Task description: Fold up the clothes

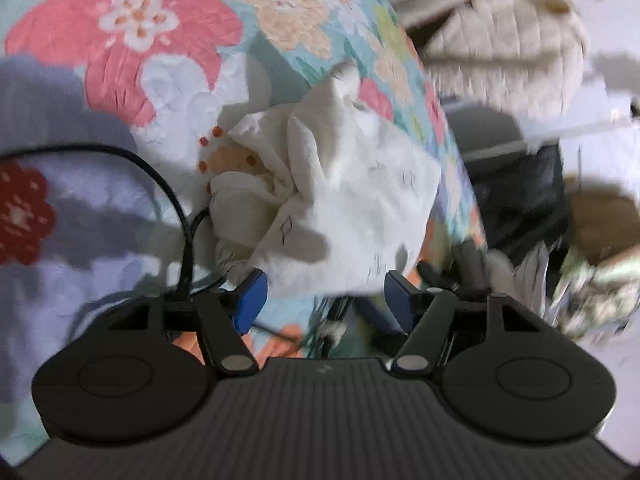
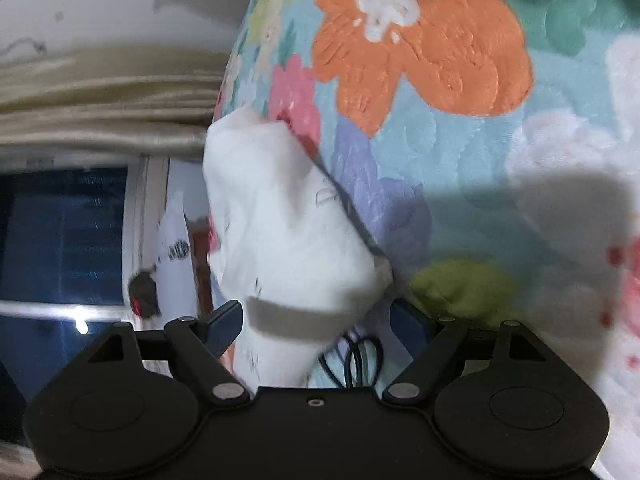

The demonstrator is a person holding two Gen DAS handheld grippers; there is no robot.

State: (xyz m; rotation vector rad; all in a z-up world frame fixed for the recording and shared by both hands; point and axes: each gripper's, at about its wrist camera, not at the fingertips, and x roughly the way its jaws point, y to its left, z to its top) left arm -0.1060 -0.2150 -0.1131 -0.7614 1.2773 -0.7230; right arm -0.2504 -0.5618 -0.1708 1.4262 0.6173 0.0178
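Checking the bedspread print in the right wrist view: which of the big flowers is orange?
The large orange flower with a white centre, top middle of the floral bedspread; the smaller pink flower lies to its left, above the white garment.

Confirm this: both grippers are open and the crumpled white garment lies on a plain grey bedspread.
One detail is wrong. The bedspread is not plain grey; both wrist views show a colourful floral print. The left gripper and right gripper are open, and the white garment is crumpled.

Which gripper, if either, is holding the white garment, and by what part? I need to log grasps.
Neither. The left gripper and right gripper both stand open around the crumpled white garment, pads apart, nothing clamped yet.
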